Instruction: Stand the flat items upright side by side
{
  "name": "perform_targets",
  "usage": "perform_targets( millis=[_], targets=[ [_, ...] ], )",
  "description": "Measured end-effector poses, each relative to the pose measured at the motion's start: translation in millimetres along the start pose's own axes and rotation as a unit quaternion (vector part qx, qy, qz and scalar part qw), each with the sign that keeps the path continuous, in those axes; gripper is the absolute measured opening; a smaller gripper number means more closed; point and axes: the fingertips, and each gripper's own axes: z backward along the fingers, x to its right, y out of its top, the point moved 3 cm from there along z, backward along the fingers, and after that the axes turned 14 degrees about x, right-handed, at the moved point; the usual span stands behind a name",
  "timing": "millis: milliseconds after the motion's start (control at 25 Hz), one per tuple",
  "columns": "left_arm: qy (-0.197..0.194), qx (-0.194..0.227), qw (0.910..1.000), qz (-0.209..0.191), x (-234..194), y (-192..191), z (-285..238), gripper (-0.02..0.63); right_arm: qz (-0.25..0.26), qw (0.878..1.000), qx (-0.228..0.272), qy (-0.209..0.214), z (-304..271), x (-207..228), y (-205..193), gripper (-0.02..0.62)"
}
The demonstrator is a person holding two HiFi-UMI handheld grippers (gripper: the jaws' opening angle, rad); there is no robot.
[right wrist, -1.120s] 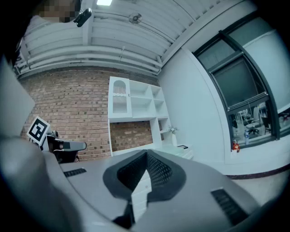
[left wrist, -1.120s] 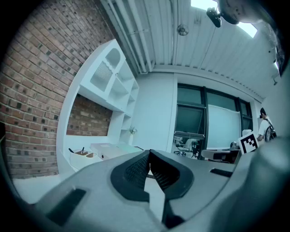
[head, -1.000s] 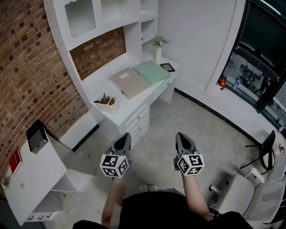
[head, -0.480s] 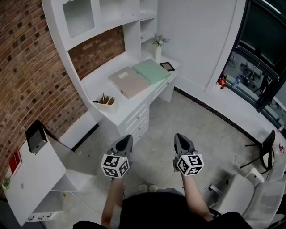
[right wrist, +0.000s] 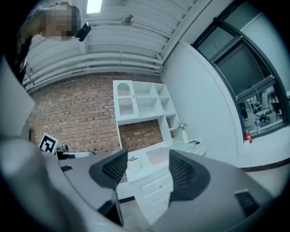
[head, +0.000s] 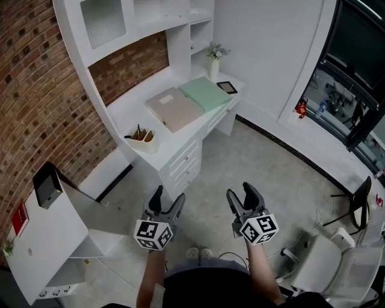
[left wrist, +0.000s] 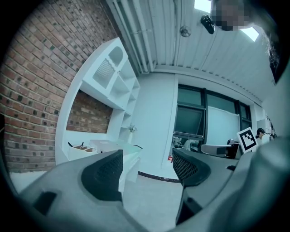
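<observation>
A red brick wall [head: 36, 90] fills the left side. Against it stands a white shelf unit [head: 108, 24] over a white tabletop [head: 129, 108] with drawers [head: 187, 165] below; brick shows through the unit's open back. A white wall [head: 264, 54] meets it at the corner, with a black skirting [head: 283, 149] along the foot. The floor [head: 258, 168] is pale grey and speckled. Dark windows [head: 358, 42] run along the right. A white chair [head: 322, 261] sits at lower right, a black chair [head: 360, 195] near it, a low white table [head: 42, 237] at lower left. The ceiling [right wrist: 113, 50] is white slats with a lit panel [right wrist: 94, 5].
</observation>
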Motion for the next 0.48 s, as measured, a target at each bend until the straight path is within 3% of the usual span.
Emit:
perform_targets(
  millis=[480],
  targets=[
    [0.005, -0.002, 0.9999, 0.010, -27.4, -3.9, 7.8, 0.333, -0.008, 1.000, -0.001, -0.013, -9.0, -11.4, -13.1, 0.331]
  ],
)
